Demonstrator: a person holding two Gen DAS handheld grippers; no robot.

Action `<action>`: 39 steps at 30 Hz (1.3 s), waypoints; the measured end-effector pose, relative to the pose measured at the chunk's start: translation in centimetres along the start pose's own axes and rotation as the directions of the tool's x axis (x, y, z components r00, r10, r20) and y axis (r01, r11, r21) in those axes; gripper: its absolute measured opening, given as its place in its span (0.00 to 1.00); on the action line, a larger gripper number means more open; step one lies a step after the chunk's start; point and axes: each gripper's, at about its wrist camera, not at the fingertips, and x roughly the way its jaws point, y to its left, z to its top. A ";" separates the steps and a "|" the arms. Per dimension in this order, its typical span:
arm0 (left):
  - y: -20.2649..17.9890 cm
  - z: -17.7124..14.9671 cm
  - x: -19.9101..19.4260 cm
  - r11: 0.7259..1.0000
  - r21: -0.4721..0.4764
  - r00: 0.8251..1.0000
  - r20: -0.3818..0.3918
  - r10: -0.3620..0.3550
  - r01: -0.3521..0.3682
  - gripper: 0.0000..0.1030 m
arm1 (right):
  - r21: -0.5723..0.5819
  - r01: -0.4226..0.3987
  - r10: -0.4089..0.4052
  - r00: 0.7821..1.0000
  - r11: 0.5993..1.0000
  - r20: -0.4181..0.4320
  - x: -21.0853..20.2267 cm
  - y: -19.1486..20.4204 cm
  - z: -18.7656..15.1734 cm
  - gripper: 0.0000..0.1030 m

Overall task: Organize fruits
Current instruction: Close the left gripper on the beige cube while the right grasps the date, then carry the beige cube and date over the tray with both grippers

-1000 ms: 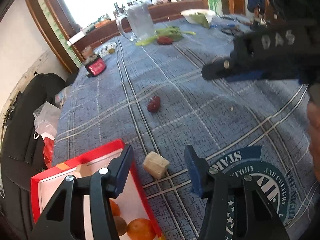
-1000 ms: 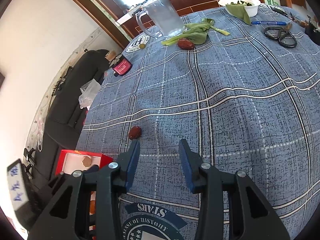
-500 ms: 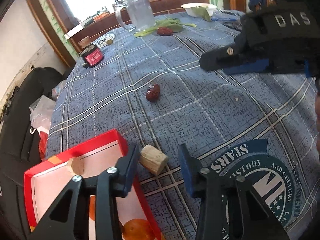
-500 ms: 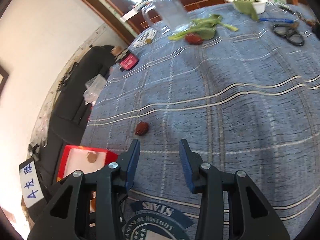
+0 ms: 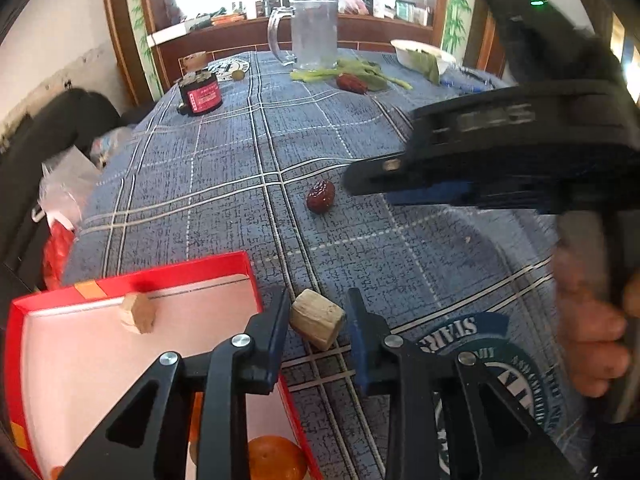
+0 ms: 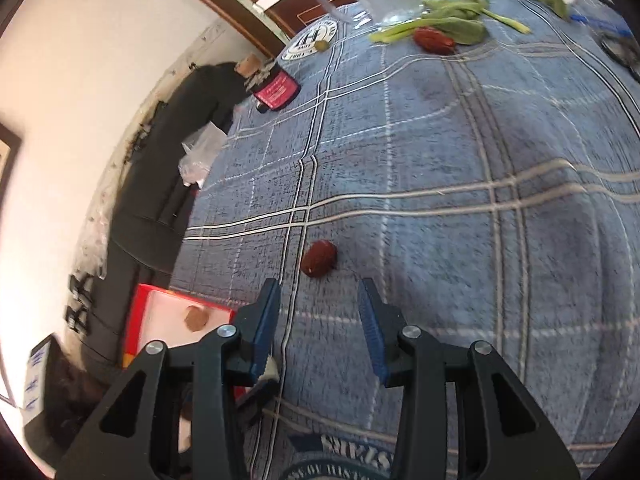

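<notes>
A wrinkled red date lies on the blue checked tablecloth. My right gripper hangs open just short of it, with nothing between its fingers. A tan cork-like piece lies between the open fingers of my left gripper, untouched on either side. Beside it sits a red box with a white floor, holding another tan piece and an orange fruit. A second red date lies far off by green leaves.
A glass mug, a red-labelled jar, a small green fruit, a white bowl and scissors stand at the far end. A dark sofa with a plastic bag runs along the left edge. A hand grips the right tool.
My left gripper has dropped lower around the tan piece. The right gripper has swung toward the near date, which now lies just ahead of its fingers.
</notes>
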 end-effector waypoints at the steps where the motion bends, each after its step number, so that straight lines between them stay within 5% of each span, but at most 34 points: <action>1: 0.1 -0.1 -0.2 1.000 -0.011 1.000 0.004 -0.013 0.013 0.27 | -0.009 0.016 -0.016 1.000 1.000 -0.001 0.4 0.3 0.3 0.41; 12: 1.1 -1.2 -2.2 0.992 -0.090 0.995 0.065 -0.079 0.085 0.27 | -0.078 0.170 -0.170 0.985 0.982 0.006 3.8 2.6 1.0 0.40; 15: 1.6 -1.3 -2.6 0.990 -0.111 0.994 0.079 -0.081 0.090 0.27 | -0.127 0.256 -0.252 0.966 0.958 0.049 4.3 3.3 0.7 0.27; 17: 2.0 -1.3 -2.9 0.987 -0.126 0.992 0.090 -0.086 0.097 0.27 | -0.149 0.275 -0.267 0.961 0.950 0.073 4.2 3.5 0.4 0.27; 29: 5.0 -3.2 -5.9 0.975 -0.220 0.985 0.170 0.020 0.018 0.27 | -0.114 0.184 -0.170 0.978 0.976 0.124 0.3 3.2 -0.8 0.27; 39: 9.9 -4.9 -8.1 0.929 -0.349 0.962 0.189 0.196 -0.121 0.27 | -0.290 0.009 0.038 0.987 0.957 0.158 -2.2 9.5 -3.5 0.27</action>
